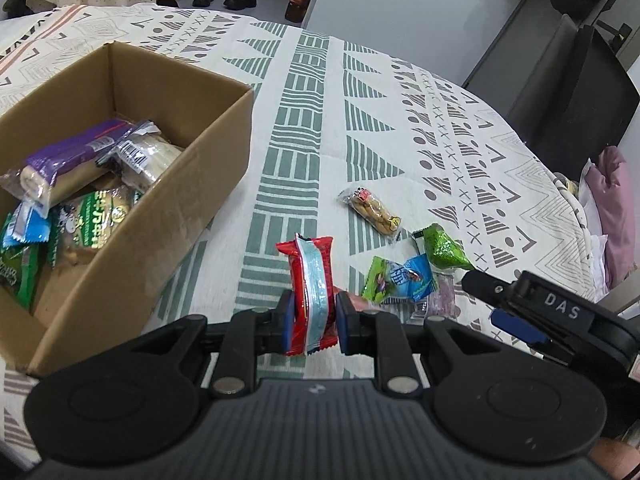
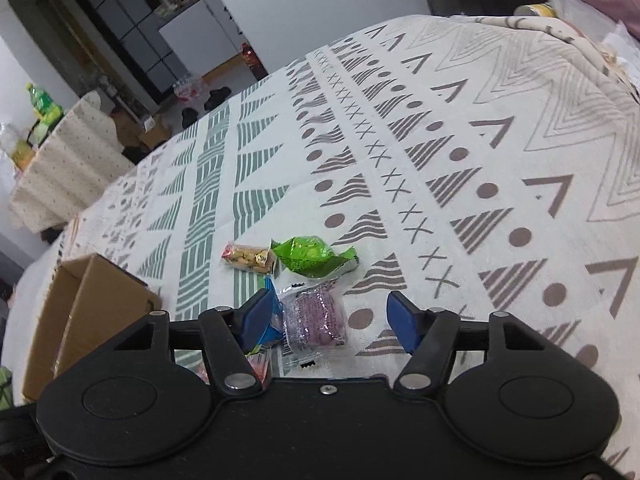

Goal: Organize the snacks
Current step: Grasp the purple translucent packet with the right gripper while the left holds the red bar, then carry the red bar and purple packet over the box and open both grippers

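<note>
My left gripper [image 1: 313, 322] is shut on a red snack packet [image 1: 312, 292] with a silvery seam, held upright above the patterned cloth. To its left stands an open cardboard box [image 1: 200, 184] holding several wrapped snacks, among them a purple one [image 1: 76, 152]. My right gripper [image 2: 332, 320] hangs open over a purple packet [image 2: 316, 320] that lies between its blue pads [image 2: 402, 322] without touching them; that gripper also shows in the left wrist view [image 1: 516, 304]. On the cloth lie a green packet [image 2: 312, 258], a peanut packet [image 2: 250, 260] and a blue-green packet [image 1: 400, 280].
The table carries a cloth [image 2: 440, 160] with green and brown patterns. A dark chair [image 1: 572, 92] stands at its far right edge with pink fabric [image 1: 616, 216] beside it. Shoes [image 1: 240, 0] lie on the floor beyond. The box corner [image 2: 92, 308] shows left of the right gripper.
</note>
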Demonstrator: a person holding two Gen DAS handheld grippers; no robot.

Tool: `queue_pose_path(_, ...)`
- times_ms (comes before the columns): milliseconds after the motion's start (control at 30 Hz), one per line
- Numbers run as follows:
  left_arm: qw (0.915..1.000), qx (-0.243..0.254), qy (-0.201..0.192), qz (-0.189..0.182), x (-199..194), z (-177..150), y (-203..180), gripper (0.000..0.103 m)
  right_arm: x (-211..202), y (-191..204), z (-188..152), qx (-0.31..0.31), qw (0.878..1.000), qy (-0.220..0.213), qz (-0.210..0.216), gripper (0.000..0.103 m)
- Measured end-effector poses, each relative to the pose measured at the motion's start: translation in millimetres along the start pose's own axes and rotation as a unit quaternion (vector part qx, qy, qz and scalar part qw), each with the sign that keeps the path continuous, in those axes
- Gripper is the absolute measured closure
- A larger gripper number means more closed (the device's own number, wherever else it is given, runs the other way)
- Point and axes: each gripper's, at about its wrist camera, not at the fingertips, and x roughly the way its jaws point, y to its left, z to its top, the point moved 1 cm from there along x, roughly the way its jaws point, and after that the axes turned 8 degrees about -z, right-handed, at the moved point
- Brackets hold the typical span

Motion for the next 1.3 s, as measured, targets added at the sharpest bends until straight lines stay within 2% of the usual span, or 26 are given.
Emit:
queue_pose_path(400,0.9999,-0.004,0.011,0.004,14,6,10,0.083,26,25,-6,-0.052,0.999,0.014,-0.009,0.039)
queue_pose_path(433,0.9999,-0.004,0.011,0.004,14,6,11,0.083,27,26,-7,-0.058,0.998,0.012,-0.013,0.048)
queue_pose_path(467,0.9999,-0.004,0.011,0.004,14,6,11,0.083,27,25,-7,-0.062,0.998,0.012,-0.015,0.068)
queue_pose_path(800,1.0,0.004,0.004,0.007,4,6,7,0.083,-1,15,-12,-0.036,0.999,0.007,0.003,0.071)
queue_pose_path(1300,0.9996,0.019,-0.02,-0.011,-49,0,-12,0.083,-74,2,-26,0.001,0.998,-0.044,0.04,0.072)
